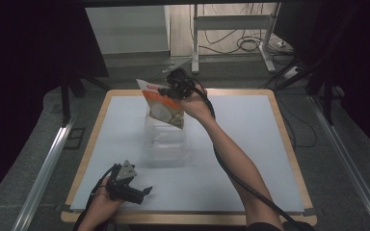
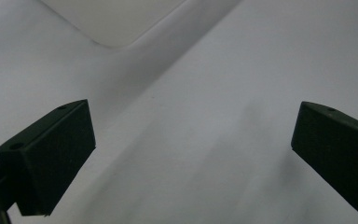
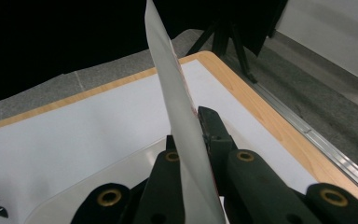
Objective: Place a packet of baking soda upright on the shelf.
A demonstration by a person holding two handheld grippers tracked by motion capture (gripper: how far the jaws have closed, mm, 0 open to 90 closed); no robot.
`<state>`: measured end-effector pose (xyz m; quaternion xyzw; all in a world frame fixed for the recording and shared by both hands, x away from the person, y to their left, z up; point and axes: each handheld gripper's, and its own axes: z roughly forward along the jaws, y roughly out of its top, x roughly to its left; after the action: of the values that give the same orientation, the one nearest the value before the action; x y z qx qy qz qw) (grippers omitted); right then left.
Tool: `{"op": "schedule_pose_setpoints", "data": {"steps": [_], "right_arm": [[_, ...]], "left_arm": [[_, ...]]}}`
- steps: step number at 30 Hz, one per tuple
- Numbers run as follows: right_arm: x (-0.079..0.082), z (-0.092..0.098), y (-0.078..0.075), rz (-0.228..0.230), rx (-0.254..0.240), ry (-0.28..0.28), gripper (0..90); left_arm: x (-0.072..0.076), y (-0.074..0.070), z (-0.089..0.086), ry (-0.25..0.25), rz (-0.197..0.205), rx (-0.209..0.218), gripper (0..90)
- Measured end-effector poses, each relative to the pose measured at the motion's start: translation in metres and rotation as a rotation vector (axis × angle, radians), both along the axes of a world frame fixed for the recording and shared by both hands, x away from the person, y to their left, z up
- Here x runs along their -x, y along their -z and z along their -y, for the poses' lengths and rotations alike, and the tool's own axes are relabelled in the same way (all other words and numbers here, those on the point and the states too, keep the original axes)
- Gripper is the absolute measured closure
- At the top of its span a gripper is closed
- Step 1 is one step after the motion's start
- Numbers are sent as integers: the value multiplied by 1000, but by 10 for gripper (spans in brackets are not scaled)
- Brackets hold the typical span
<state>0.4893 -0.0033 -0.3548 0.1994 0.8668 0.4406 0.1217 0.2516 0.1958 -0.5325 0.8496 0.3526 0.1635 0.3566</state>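
So the right gripper is clamped tight on the top edge of a flat snack packet, dangling it right over the clear plastic bin mid-table, probably so it drops straight in. Pinching it by the edge lets it hang vertical, which makes sense for that opening. The left gripper sits down at about 7 o'clock from the bin, jaws wide apart, holding nothing, just parked out of the way.
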Motion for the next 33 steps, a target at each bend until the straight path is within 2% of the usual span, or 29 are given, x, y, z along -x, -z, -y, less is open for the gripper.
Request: {"op": "schedule_pose_setpoints", "data": {"steps": [9,13,18,21,22,27,33], "right_arm": [[8,9,5,-29,-25,-21,872],[12,7,8,-31,3,-33,868],[7,6,20,-52,-18,-20,866],[4,3,29,-69,-7,-13,866],[2,2,38,-82,1,-11,865],[-3,3,52,-99,-7,7,861],[-5,10,57,-87,39,35,854]], "left_arm": [[0,1,1,4,-2,-8,0],[0,1,1,3,-2,-6,0],[0,0,1,4,0,-8,0],[0,0,1,3,-1,-5,0],[0,0,1,3,0,-5,0],[0,0,1,1,6,-7,0],[0,0,1,1,9,-13,0]]}}
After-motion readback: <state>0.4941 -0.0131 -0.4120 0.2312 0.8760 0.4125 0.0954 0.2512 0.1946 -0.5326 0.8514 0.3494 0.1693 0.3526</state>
